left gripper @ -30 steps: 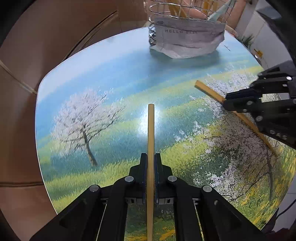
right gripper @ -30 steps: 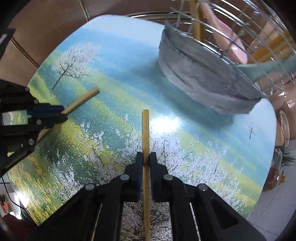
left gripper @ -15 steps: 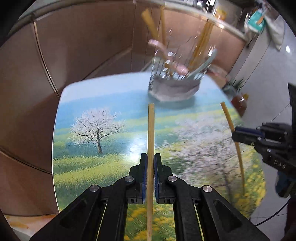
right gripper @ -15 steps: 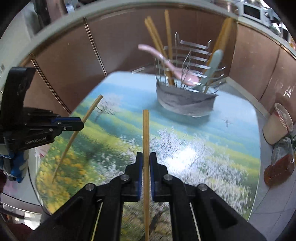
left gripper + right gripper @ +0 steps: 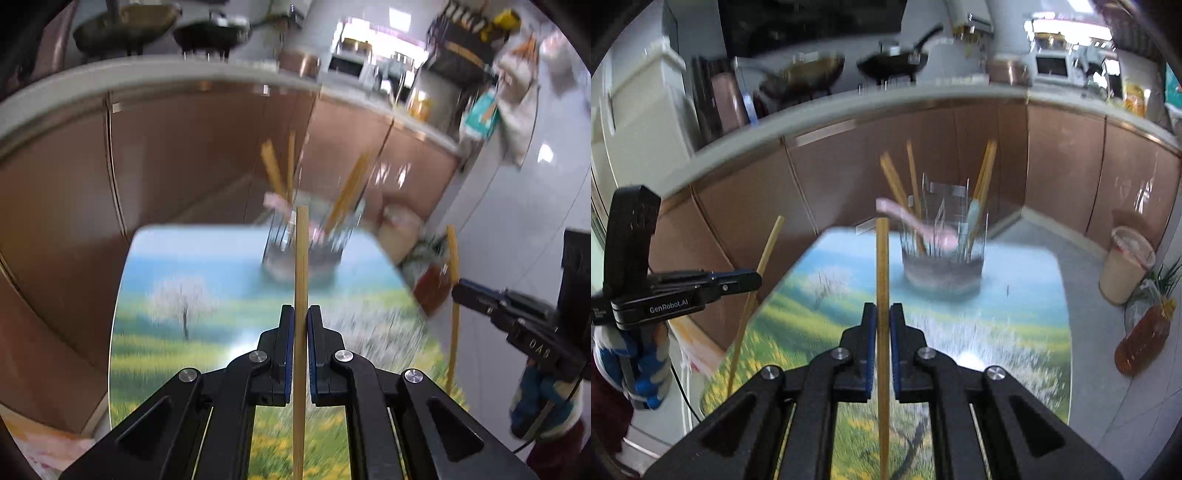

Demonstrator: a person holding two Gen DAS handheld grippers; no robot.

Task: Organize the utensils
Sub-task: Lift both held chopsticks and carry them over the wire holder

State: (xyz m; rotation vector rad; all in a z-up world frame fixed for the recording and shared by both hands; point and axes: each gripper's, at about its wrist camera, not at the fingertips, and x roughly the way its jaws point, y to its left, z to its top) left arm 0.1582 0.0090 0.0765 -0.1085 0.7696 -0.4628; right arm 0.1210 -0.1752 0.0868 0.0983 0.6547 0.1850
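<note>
1. One chopstick point(image 5: 301, 266) is clenched upright in the left hand-held gripper point(image 5: 301, 325), now lifted off the counter point(image 5: 155, 354).
2. Another chopstick point(image 5: 882, 280) is gripped by the right hand-held gripper point(image 5: 882, 321), likewise raised; the far utensil basket point(image 5: 942, 254) is faced, insertion presumably next.

**Pale wood, black jaws, a painted meadow**

Black left gripper point(image 5: 301, 325) with blue pads point(image 5: 289, 354) pinches a pale tan chopstick point(image 5: 301, 266). Black right gripper point(image 5: 882, 321), blue pads too, grips a darker golden-brown chopstick point(image 5: 882, 280). Below both, the table point(image 5: 1027, 295) wears a printed landscape: sky blue far ahead, white blossom trees, green grass, yellow flowers nearest the grippers. Ahead, a silvery wire holder point(image 5: 942, 254) wrapped in grey, with a pink spoon point(image 5: 916, 221) and a pale teal one. Beyond: copper-brown cabinets point(image 5: 1063, 166).
</note>
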